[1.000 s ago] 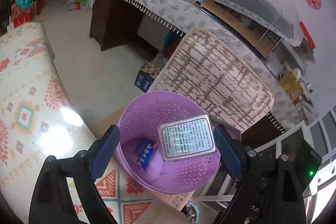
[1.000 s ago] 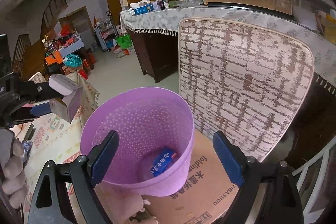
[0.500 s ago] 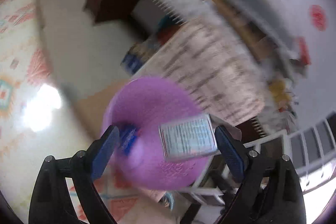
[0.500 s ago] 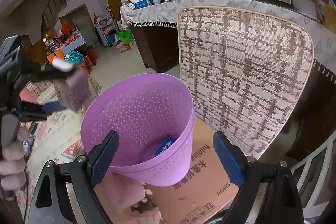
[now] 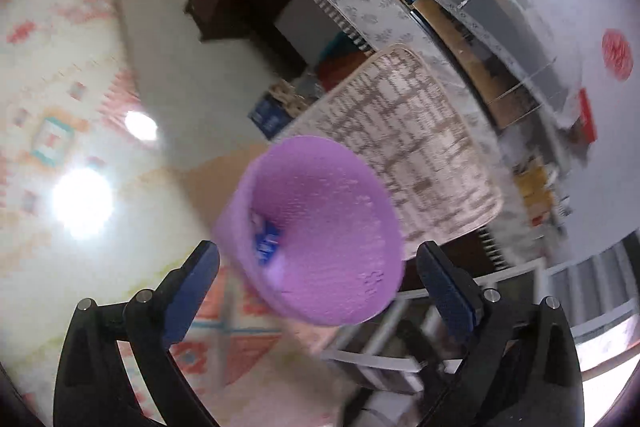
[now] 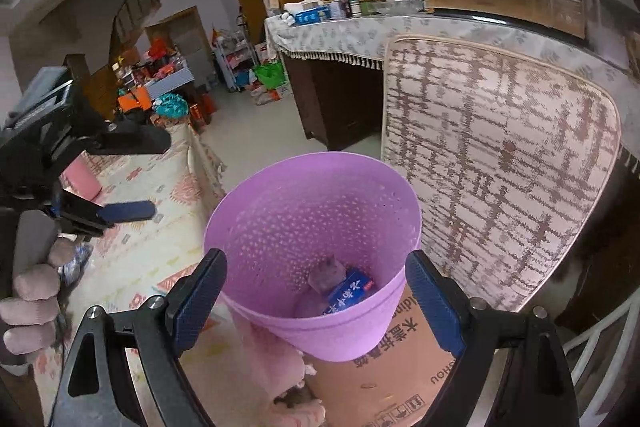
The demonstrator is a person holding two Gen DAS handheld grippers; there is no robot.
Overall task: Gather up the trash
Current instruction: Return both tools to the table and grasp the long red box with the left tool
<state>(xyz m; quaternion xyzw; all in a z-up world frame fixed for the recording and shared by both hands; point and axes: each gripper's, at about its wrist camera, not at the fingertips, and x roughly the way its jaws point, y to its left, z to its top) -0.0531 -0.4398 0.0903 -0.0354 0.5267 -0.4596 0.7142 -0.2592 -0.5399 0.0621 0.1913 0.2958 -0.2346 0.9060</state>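
A purple perforated waste basket point(image 6: 316, 255) stands on a cardboard sheet point(image 6: 384, 379); it also shows in the left wrist view point(image 5: 316, 227). Inside lie a blue packet point(image 6: 350, 291) and a grey-pink box point(image 6: 326, 273); the blue packet shows blurred in the left wrist view point(image 5: 266, 245). My left gripper point(image 5: 318, 279) is open and empty above the basket's near rim; in the right wrist view it point(image 6: 136, 175) is at the left. My right gripper point(image 6: 316, 297) is open and empty, its fingers on either side of the basket.
A patterned cushion point(image 6: 496, 163) leans behind the basket against a cloth-covered counter point(image 6: 344, 35) with bottles. A patterned mat point(image 5: 52, 115) lies left. A white rack point(image 5: 400, 331) stands low right. A pink plush thing point(image 6: 276, 367) lies by the basket.
The left gripper has let go of the grey-pink box, which now lies in the basket beside the blue packet. The left gripper has swung, blurring its view. The right gripper hardly moved.
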